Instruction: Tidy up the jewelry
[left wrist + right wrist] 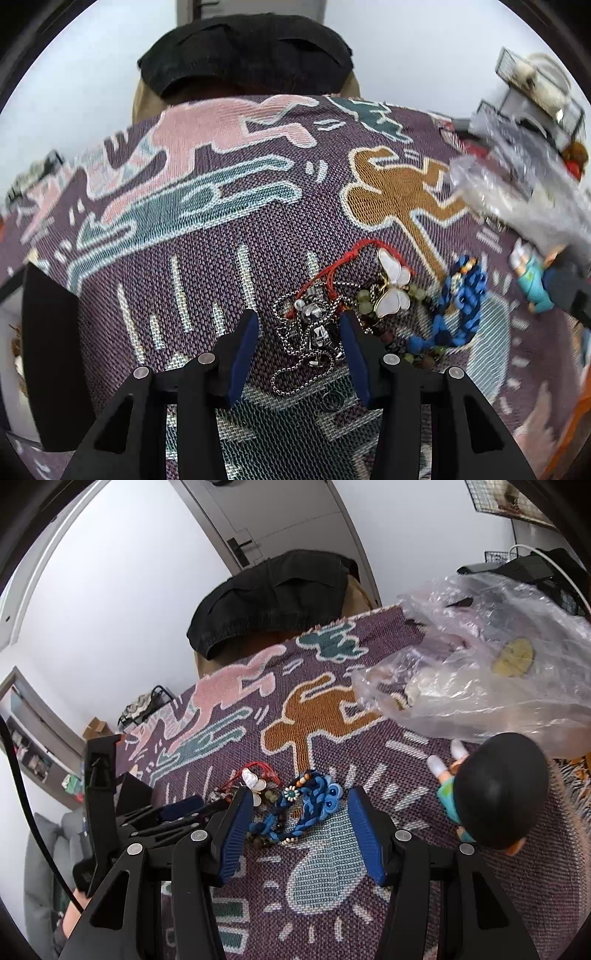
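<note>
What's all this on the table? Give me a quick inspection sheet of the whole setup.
Surface: woven cloth with cartoon figures.
Job's things: tangled pile of silver chain, red cord, butterfly pendant, green beads, blue braid.
Clutter: plastic bag, doll.
Grippers: left claw open, straddling the chain; right claw open over the braid.
Cables: black cable at left; white cable behind the bag.
Surroundings: chair draped with black garment, door, wire rack.

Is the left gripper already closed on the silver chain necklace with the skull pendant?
No: the left gripper is open, its blue pads straddling the silver chain necklace lying on the woven cloth.
</note>
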`<state>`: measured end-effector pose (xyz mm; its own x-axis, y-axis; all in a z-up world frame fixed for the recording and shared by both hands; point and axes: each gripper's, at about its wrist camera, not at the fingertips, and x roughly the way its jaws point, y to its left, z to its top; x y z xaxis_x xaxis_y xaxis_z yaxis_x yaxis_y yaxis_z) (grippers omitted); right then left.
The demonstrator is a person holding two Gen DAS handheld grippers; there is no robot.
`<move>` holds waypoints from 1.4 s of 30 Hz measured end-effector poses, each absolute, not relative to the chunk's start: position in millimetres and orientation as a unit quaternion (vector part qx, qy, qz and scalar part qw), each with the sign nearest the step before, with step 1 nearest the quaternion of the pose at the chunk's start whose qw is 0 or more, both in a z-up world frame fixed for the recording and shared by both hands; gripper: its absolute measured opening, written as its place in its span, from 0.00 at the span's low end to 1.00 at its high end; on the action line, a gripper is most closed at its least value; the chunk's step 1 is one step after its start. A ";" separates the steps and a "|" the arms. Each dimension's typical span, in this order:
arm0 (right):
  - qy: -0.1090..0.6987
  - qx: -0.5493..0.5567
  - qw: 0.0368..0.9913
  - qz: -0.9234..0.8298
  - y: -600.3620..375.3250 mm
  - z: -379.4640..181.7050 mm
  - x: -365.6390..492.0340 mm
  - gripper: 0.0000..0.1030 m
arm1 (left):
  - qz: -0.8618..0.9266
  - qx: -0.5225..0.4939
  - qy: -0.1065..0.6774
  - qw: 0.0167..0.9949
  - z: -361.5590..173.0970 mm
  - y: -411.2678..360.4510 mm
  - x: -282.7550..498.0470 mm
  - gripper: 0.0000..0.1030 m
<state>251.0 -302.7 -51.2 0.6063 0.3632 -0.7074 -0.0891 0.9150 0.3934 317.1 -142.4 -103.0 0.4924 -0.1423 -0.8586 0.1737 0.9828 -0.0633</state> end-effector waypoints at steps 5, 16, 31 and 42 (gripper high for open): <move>0.454 0.134 0.873 0.115 -290.8 -70.6 266.6 0.47 | -0.091 0.014 0.487 0.868 -103.2 -131.5 315.5 0.20; 0.488 0.088 0.864 0.086 -276.7 -97.6 292.7 0.33 | -0.113 -0.040 0.488 0.865 -89.7 -102.7 312.4 0.16; 0.412 0.077 0.901 0.112 -263.9 -29.3 268.6 0.21 | -0.116 -0.048 0.418 0.900 -6.2 -77.5 293.1 0.16; 0.356 0.065 0.921 0.144 -236.3 34.7 241.7 0.21 | -0.102 -0.031 0.356 0.928 67.7 -53.1 268.1 0.16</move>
<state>241.7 -236.3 34.7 0.7047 0.3123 -0.6371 -0.2190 0.9498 0.2234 268.1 -53.1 67.7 0.7261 -0.2123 -0.6540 0.1676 0.9771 -0.1312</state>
